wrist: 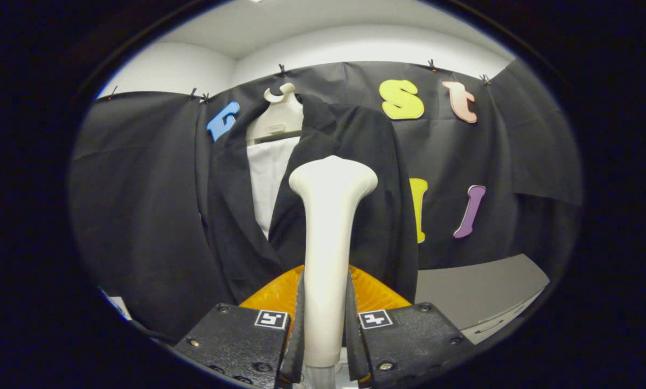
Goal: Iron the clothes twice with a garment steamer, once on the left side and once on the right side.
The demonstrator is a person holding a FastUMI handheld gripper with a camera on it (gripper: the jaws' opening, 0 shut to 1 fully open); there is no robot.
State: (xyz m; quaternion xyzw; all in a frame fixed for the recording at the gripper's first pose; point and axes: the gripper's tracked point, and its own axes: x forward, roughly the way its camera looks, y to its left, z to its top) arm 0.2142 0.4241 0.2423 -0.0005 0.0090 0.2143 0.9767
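Observation:
My gripper point(326, 319) is shut on the white garment steamer point(327, 227), both fingers pressing its handle from the sides. The steamer stands upright between the fingers, and its flared head rises ahead of them in front of the black jacket point(355, 162). The jacket hangs open on a white hanger point(280, 116) against the booth wall, with a white shirt panel point(266, 173) showing between its lapels. The steamer's head sits before the jacket's right front panel; whether it touches the cloth I cannot tell.
An orange ribbed piece point(280, 294) lies just beyond the fingers, below the jacket's hem. A grey table top point(474, 292) stretches to the right of the jacket. Black cloth covers the wall behind and to both sides.

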